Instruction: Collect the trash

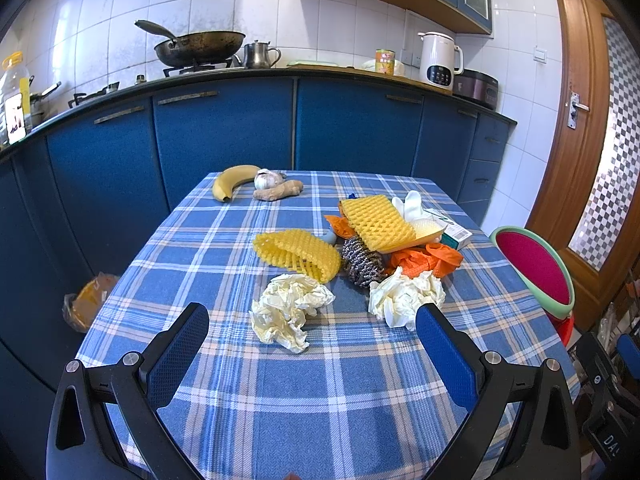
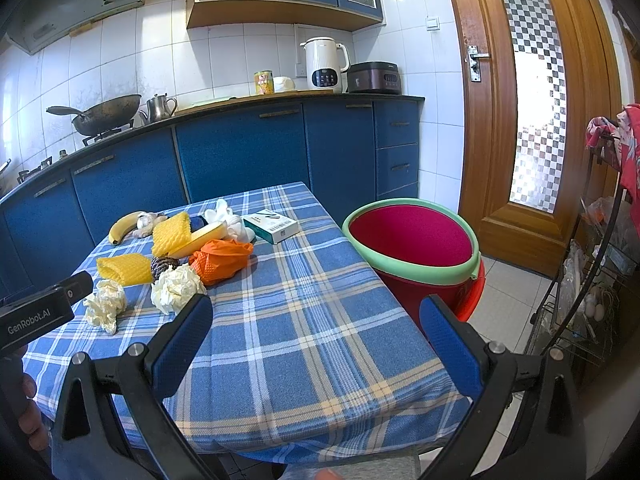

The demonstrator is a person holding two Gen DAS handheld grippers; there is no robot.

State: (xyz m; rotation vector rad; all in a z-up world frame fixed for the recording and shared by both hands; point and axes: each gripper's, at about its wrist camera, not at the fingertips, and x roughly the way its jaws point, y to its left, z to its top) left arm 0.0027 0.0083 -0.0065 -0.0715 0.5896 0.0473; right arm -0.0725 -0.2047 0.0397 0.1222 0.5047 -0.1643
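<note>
- Crumpled tissue (image 1: 290, 310) near worktop's (image 1: 280, 392) front edge: featherlight, soft, compressible; pinch across its middle.
- Left gripper (image 1: 312, 332), right gripper (image 2: 316, 328): jaws apart, empty.

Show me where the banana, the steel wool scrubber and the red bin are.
banana (image 1: 230, 181): left wrist view, middle of its curved peel.
steel wool scrubber (image 1: 360, 262): left wrist view, centre of the wire ball.
red bin (image 2: 412, 236): right wrist view, its inner wall.
</note>
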